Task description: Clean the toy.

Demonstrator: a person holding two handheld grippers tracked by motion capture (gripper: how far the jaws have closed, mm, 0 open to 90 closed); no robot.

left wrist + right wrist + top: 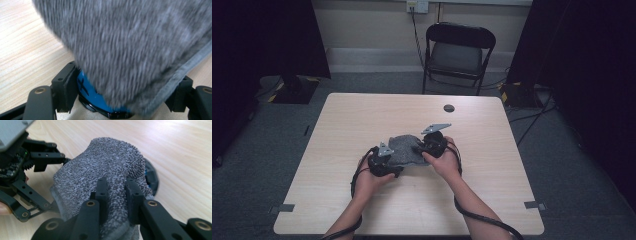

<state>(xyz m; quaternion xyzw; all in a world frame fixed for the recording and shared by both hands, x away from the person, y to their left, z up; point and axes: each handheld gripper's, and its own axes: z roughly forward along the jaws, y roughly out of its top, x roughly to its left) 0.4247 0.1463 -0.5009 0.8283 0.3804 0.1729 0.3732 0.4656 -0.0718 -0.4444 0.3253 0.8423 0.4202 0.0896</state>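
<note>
Black folding chair (459,52) beyond the wooden table (362,120).

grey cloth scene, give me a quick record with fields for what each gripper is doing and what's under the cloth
cloth: grey towelling cloth, hemmed edge, draped over a round object near the table's middle
under cloth: blue-topped round object with black rim, a black mark on the blue; what it is cannot be told
left gripper: fingers spread wide either side of the round object
right gripper: fingers pinched on a fold of the cloth
table: light wood grain
background: black folding chair beyond the table
</note>
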